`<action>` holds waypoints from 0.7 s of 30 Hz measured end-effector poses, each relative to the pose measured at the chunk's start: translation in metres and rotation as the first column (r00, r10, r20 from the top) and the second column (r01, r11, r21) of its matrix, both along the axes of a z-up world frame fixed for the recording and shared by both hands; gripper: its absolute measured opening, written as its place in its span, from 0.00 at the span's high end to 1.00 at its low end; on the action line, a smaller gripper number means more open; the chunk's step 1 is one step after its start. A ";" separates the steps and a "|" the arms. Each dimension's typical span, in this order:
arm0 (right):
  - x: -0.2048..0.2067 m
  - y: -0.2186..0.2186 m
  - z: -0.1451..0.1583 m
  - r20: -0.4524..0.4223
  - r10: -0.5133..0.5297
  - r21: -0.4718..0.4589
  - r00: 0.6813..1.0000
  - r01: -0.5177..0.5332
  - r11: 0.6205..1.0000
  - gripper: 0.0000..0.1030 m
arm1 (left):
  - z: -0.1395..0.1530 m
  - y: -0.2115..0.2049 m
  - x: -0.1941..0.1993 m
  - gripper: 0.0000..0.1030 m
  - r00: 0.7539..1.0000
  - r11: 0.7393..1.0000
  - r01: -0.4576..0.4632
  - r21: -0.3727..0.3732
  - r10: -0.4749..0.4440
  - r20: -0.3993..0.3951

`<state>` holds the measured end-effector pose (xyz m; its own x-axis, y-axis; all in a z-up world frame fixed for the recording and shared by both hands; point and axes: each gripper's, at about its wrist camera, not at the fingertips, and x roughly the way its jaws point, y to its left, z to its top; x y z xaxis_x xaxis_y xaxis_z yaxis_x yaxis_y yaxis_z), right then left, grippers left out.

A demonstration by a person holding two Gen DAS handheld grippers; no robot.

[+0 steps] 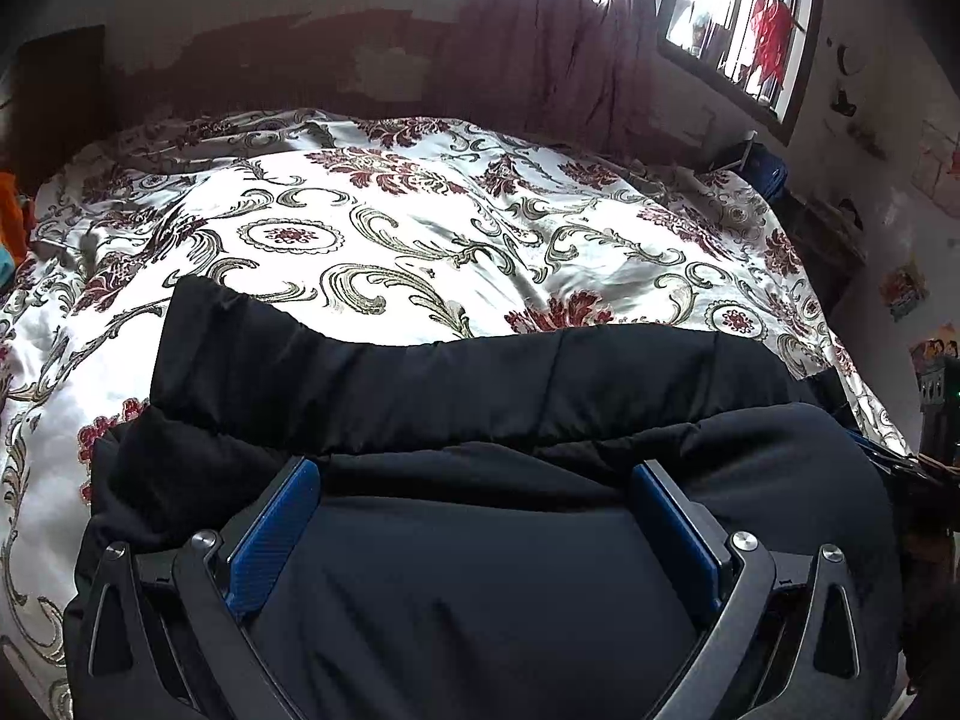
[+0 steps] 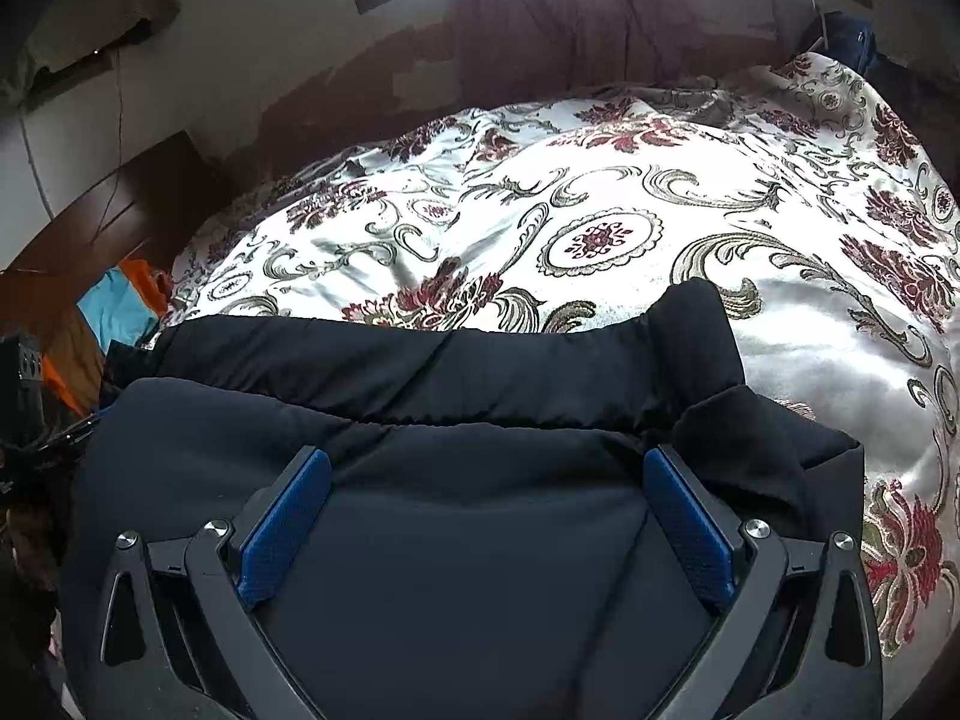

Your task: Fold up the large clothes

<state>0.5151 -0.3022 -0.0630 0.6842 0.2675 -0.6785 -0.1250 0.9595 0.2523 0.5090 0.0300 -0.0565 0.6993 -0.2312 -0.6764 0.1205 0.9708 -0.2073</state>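
A large dark navy padded garment (image 1: 468,384) lies across the near part of a bed, bunched into thick folds; it also fills the lower half of the right wrist view (image 2: 432,384). My left gripper (image 1: 477,474) hovers over the garment with its blue-padded fingers (image 1: 276,534) wide apart and nothing between them. My right gripper (image 2: 487,462) is likewise open above the garment, its fingers (image 2: 690,522) spread and empty. A sleeve-like end of the garment (image 2: 690,324) sticks up toward the bed's middle.
The bed is covered by a white floral bedspread (image 1: 420,228) with red and grey patterns (image 2: 600,240). A dark curtain (image 1: 540,48) and barred windows (image 1: 732,18) are behind. Orange and blue cloth (image 2: 120,306) lies at the bed's left side.
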 end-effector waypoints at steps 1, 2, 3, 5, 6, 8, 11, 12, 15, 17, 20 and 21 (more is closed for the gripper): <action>-0.001 0.000 0.000 0.007 -0.001 0.000 1.000 0.001 1.000 0.01 | 0.000 0.000 -0.001 0.00 1.000 1.000 0.000 0.000 0.000 0.007; -0.002 0.000 0.000 0.012 -0.002 0.001 1.000 0.002 1.000 0.01 | 0.000 0.000 -0.002 0.00 1.000 1.000 0.001 -0.002 -0.001 0.013; -0.003 0.000 0.000 0.019 -0.002 0.003 1.000 0.002 1.000 0.01 | 0.000 0.001 -0.003 0.00 1.000 1.000 0.001 -0.005 -0.001 0.021; -0.008 -0.002 0.002 0.049 -0.003 0.018 0.999 0.002 1.000 0.01 | 0.000 0.002 -0.006 0.00 0.999 1.000 0.002 -0.013 -0.002 0.038; -0.012 -0.004 0.003 0.072 -0.004 0.034 0.997 0.002 0.999 0.01 | 0.000 0.003 -0.007 0.00 0.999 1.000 0.004 -0.019 -0.003 0.048; -0.020 -0.008 0.004 0.114 -0.007 0.069 0.993 -0.001 0.998 0.01 | 0.000 0.006 -0.012 0.00 0.997 0.999 0.010 -0.041 -0.007 0.077; -0.027 -0.014 0.003 0.152 -0.008 0.115 0.988 -0.009 0.993 0.01 | 0.000 0.013 -0.020 0.00 0.992 0.996 0.022 -0.089 -0.010 0.126; -0.028 -0.016 0.003 0.163 -0.009 0.131 0.987 -0.013 0.991 0.01 | 0.000 0.014 -0.022 0.00 0.991 0.995 0.024 -0.101 -0.010 0.137; -0.031 -0.019 0.001 0.178 -0.008 0.162 0.984 -0.021 0.987 0.01 | -0.002 0.018 -0.025 0.00 0.986 0.990 0.035 -0.138 -0.012 0.167; -0.031 -0.022 0.001 0.182 -0.007 0.181 0.983 -0.026 0.983 0.01 | -0.002 0.019 -0.026 0.00 0.985 0.989 0.038 -0.146 -0.013 0.172; -0.034 -0.022 0.000 0.194 -0.018 0.178 0.981 -0.018 0.984 0.01 | -0.002 0.019 -0.026 0.00 0.985 0.989 0.037 -0.142 -0.012 0.172; -0.037 -0.021 0.002 0.206 -0.034 0.161 0.978 0.000 0.987 0.01 | -0.002 0.020 -0.026 0.00 0.985 0.990 0.036 -0.138 -0.012 0.173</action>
<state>0.4780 -0.3230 -0.0606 0.8105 0.3480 -0.4711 -0.1747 0.9114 0.3727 0.4827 0.0495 -0.0586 0.7953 -0.3335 -0.5063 0.1890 0.9299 -0.3157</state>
